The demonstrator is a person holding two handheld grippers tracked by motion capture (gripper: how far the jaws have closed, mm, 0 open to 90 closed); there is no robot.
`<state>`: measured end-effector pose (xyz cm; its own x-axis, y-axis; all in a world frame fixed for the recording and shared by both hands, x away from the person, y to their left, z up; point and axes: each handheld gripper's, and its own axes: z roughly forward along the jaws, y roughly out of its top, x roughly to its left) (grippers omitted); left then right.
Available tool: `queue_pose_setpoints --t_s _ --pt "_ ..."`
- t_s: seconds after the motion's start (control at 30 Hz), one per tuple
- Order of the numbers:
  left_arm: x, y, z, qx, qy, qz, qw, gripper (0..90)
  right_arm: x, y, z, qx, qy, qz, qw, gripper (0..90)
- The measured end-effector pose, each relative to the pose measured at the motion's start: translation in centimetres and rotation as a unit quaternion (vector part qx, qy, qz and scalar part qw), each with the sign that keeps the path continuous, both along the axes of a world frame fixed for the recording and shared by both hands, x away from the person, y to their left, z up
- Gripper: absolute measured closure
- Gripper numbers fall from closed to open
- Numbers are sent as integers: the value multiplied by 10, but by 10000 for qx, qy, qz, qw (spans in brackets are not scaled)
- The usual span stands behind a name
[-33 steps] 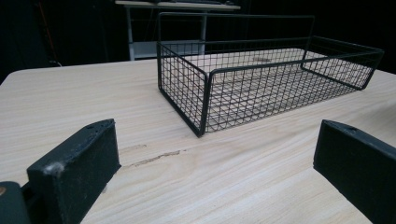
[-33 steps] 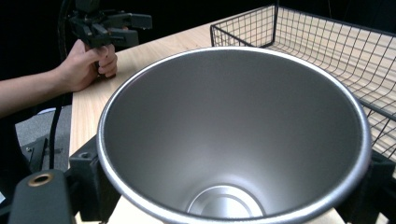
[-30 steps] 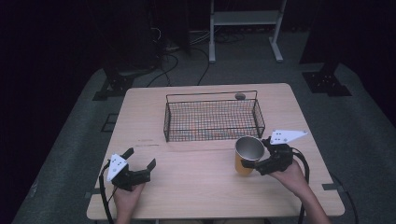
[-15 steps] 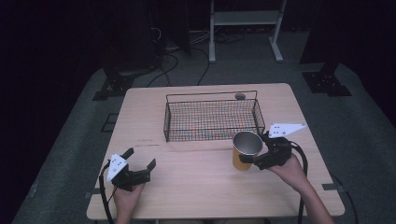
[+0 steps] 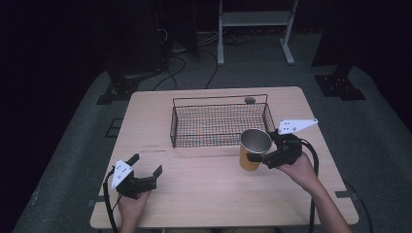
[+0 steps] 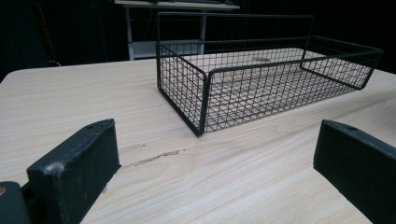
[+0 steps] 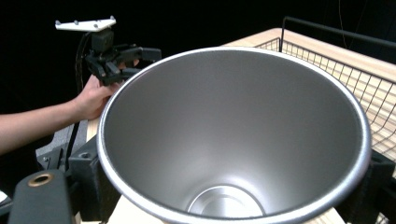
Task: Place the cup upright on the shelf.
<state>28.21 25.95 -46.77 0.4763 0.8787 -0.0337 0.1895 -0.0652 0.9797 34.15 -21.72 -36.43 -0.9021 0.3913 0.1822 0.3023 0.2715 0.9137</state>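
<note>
My right gripper (image 5: 261, 146) is shut on a metal cup (image 5: 253, 150) with a yellow outside and a steel inside. It holds the cup upright, just in front of the near right corner of a black wire basket (image 5: 219, 97). In the right gripper view the cup's open mouth (image 7: 233, 140) faces the camera, with a black jaw on each side of it. My left gripper (image 5: 146, 164) rests open near the table's front left edge, holding nothing. The left gripper view has its jaws spread wide (image 6: 215, 163), with the basket (image 6: 261, 88) ahead. The basket is empty.
The wooden table (image 5: 204, 189) has bare room between the two grippers. A small round grommet (image 5: 249, 100) sits behind the basket. Beyond the table stand a white shelf frame (image 5: 252, 19) and cables on a dark floor.
My right gripper has carried the cup a little forward and left, closer to the basket's corner. The left gripper has not moved.
</note>
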Motion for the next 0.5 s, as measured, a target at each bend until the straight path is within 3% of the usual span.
queue_pose_setpoints --t_s 0.5 --pt "0 0 0 3 3 -6 10000 0 17 10 17 25 29 64 10000 127"
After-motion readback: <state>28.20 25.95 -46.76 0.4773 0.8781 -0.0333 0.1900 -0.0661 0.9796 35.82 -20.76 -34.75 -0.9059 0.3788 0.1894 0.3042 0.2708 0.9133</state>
